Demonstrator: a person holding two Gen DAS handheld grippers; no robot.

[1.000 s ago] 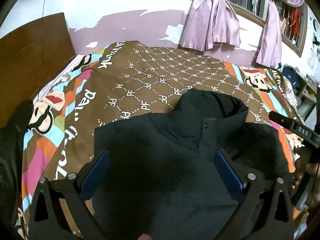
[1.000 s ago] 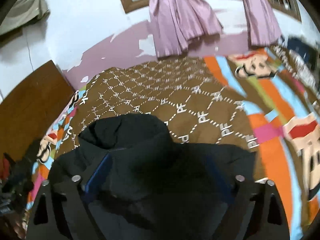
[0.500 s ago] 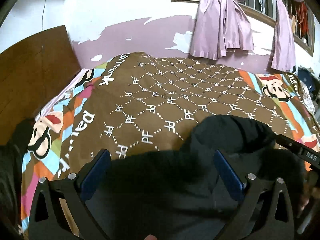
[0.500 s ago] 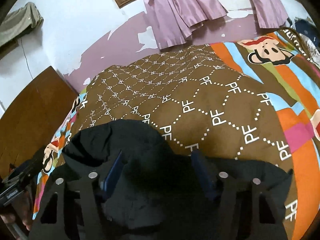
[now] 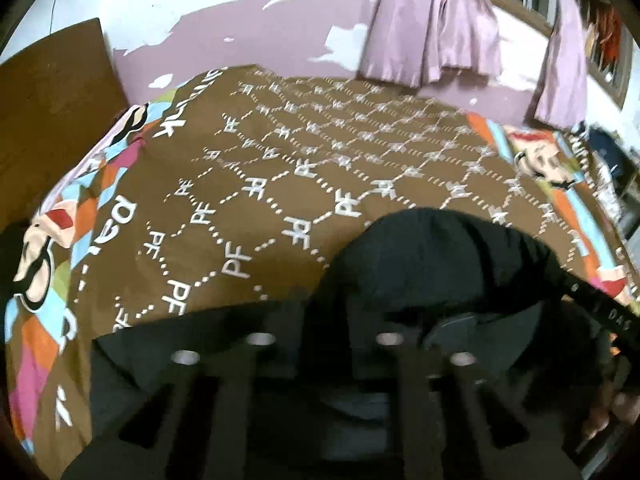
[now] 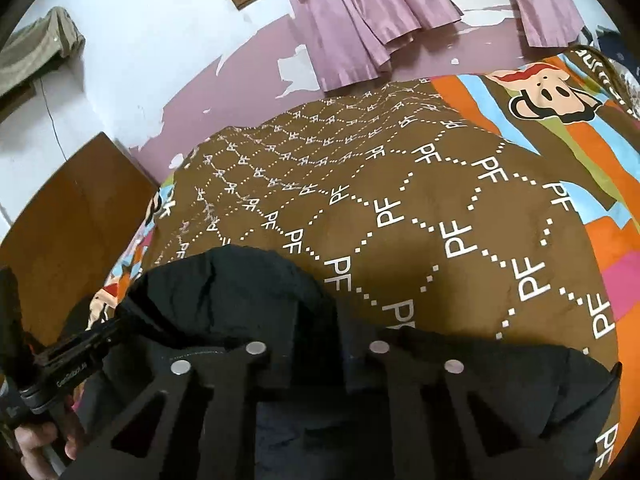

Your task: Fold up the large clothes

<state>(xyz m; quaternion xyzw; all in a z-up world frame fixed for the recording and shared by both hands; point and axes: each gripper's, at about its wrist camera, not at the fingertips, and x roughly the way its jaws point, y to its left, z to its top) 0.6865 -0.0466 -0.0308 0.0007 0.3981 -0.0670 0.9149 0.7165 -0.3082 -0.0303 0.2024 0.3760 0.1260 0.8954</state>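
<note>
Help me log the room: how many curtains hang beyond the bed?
2. One curtain hangs beyond the bed's middle; the other curtain hangs further right. More may be out of frame.

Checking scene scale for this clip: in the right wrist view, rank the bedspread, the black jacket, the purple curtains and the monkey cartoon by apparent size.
1. Bedspread.
2. Black jacket, though nearness to the camera enlarges it.
3. Purple curtains.
4. Monkey cartoon.
</note>
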